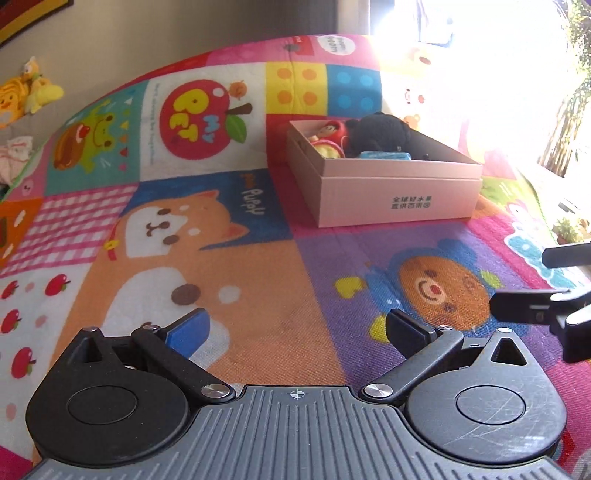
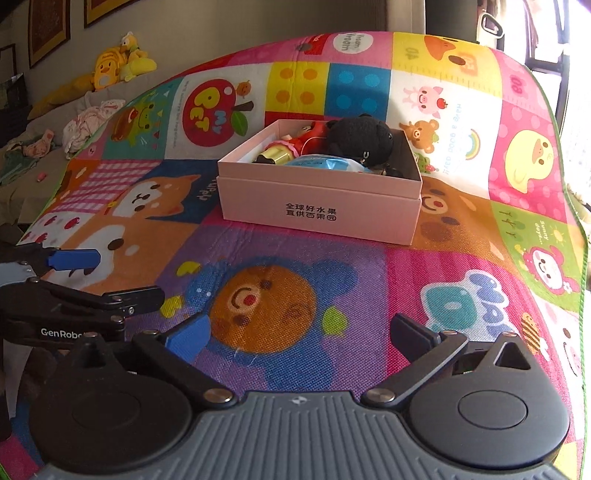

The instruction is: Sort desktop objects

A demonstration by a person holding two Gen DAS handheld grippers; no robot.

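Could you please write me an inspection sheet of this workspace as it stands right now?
Surface: colourful cartoon play mat, bare where it lies in front of both grippers.
Job's things: open pink box holding a black knitted plush, a red-dressed doll and a blue packet.
Clutter: nothing seen loose on the mat.
Grippers: left gripper open and empty; right gripper open and empty; both short of the box.
Cables: nothing seen.
Surroundings: yellow plush toys and crumpled clothes on a sofa beyond the mat; framed pictures on the wall; bright window glare washes out the mat's far right.
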